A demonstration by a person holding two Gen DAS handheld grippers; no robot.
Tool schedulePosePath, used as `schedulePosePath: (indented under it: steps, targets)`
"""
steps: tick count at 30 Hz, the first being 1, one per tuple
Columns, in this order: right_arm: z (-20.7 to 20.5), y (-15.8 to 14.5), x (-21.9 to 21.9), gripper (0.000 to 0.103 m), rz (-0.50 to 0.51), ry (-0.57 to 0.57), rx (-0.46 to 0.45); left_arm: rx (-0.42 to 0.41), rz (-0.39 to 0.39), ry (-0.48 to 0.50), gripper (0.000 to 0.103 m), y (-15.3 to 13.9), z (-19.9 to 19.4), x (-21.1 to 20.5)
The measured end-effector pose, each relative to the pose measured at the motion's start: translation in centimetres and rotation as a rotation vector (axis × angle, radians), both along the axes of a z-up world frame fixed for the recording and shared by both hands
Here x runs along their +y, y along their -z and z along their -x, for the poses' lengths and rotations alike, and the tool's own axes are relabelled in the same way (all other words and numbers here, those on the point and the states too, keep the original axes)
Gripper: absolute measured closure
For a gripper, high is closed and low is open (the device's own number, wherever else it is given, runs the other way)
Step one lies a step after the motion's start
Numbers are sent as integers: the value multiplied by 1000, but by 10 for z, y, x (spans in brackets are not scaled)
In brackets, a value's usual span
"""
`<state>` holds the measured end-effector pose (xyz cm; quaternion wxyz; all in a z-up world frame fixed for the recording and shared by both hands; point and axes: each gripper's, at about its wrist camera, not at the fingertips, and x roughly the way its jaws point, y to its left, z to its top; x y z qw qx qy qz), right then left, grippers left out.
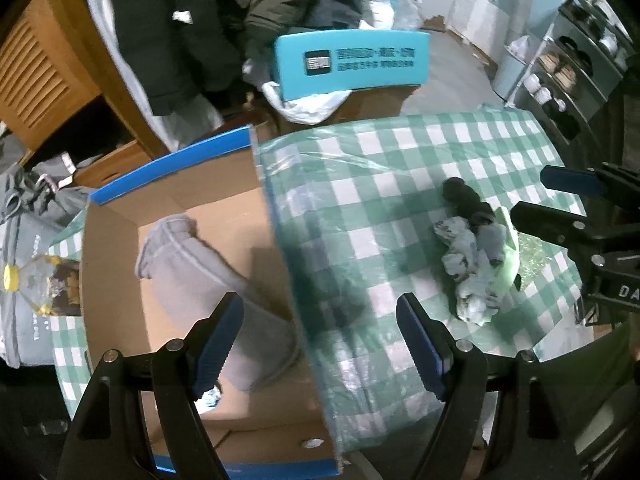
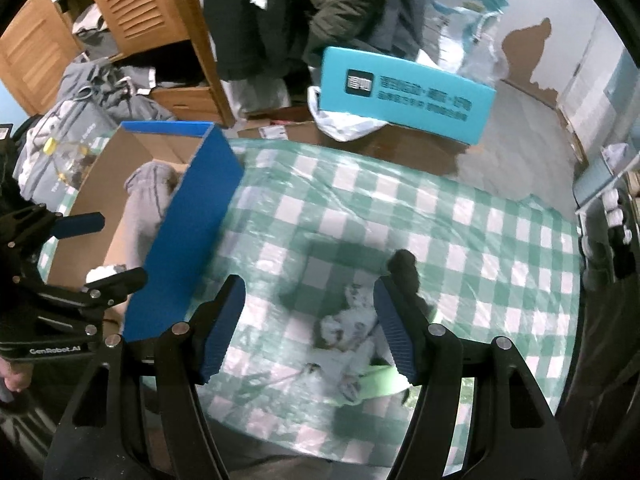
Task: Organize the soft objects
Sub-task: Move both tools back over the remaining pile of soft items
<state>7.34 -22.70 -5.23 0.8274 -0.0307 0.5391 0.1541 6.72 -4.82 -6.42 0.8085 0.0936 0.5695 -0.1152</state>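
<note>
Gaping right tongs [image 2: 310, 328], crumpled pale cloth [image 2: 352, 336], checked tablecloth [image 2: 480, 240]

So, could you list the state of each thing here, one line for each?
left tool: open, empty, above the box wall
right tool: open, empty, above the pile
cardboard box: open on top, on the table
grey garment: lying inside the box
pile of small soft items: loose on the checked tablecloth, outside the box
</note>
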Motion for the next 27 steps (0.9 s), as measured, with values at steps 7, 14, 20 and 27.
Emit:
schedulePosePath:
  steps: [7, 14, 20, 27]
  targets:
    - [4, 14, -30, 37, 16, 48, 27, 25, -5, 48, 23, 11, 1, -30]
    - [9, 29, -60, 37, 26, 106, 54, 52, -16, 79, 23, 23, 0, -55]
    - [14, 41, -83, 37, 25, 151, 80, 70, -25, 108, 23, 33, -1, -74]
    - [20, 59, -106, 37, 30, 194, 117, 105, -30, 124, 23, 48, -4, -92]
